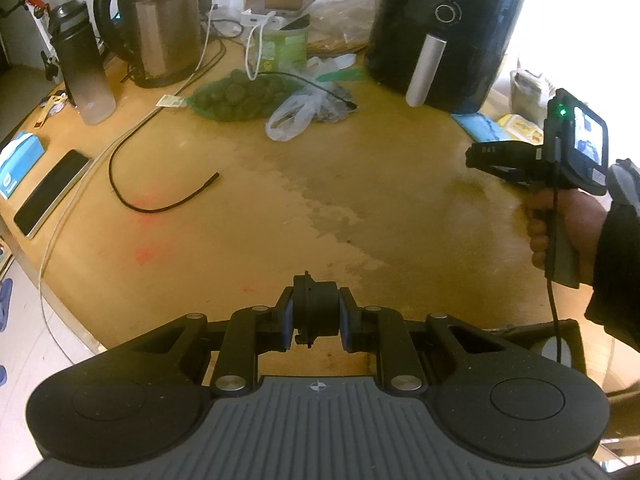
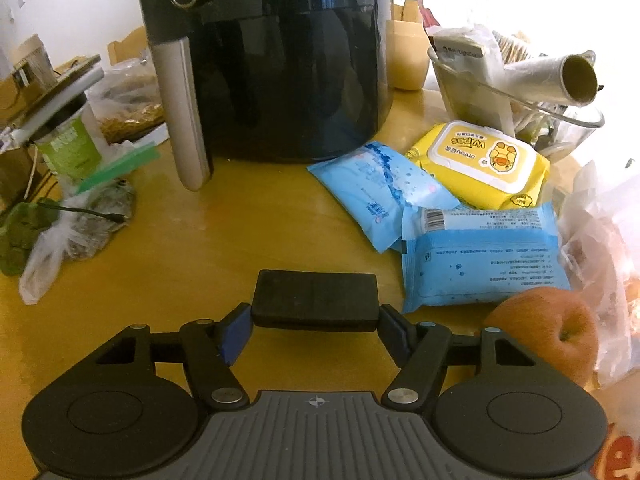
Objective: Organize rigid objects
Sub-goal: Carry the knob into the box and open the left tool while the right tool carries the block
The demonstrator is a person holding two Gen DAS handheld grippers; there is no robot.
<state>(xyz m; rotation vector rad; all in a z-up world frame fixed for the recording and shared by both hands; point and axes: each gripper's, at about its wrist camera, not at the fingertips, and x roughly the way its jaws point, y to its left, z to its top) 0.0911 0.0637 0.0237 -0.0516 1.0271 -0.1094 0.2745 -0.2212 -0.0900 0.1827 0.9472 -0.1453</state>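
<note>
Yellowed wood of a cluttered table [image 2: 224,240] lies under both tools. Between the fingers of the right gripper [image 2: 316,330] a flat black block [image 2: 316,298] is spanned end to end, apparently gripped and lifted — the blue pads [image 2: 234,336] meet its short ends. Just ahead-right lie blue wipe packs [image 2: 480,264]; an apple [image 2: 556,328] sits close at the right. The left gripper [image 1: 318,318] is clamped on a small black round part [image 1: 316,310]. The block should be kept level and squarely held, so it is not twisted loose.
</note>
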